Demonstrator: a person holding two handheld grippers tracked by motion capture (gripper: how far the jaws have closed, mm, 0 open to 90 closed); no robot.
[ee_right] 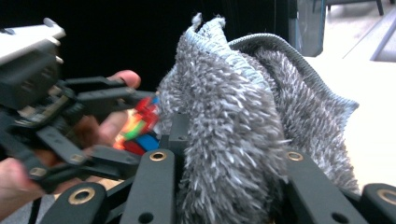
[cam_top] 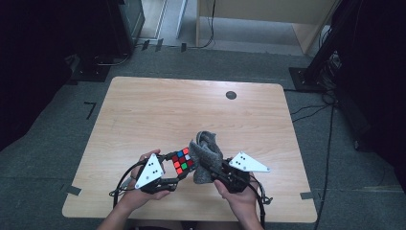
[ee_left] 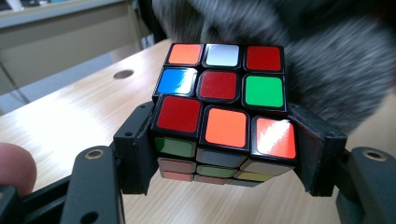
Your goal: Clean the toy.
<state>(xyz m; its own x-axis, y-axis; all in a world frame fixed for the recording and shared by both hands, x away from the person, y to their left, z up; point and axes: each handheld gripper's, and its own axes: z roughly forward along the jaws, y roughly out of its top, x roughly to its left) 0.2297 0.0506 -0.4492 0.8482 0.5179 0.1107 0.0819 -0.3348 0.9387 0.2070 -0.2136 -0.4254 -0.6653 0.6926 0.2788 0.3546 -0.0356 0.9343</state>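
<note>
The left tongs (cam_top: 174, 173) clamp a colour-tiled puzzle cube (cam_top: 183, 160) by its two sides, jaws tight against it; in the left gripper view the cube (ee_left: 223, 109) sits between them, raised clear of the worktop (cam_top: 143, 115). Just to its right, the right tongs (cam_top: 207, 168) are closed on a bunched grey fluffy cloth (cam_top: 207, 152), whose pile bulges up between the jaws in the right gripper view (ee_right: 233, 121). Cloth and cube meet above the near middle of the worktop. The step in hand looks like wiping the cube. Next, the cloth probably needs drawing across the tiled face while the left grip holds steady.
</note>
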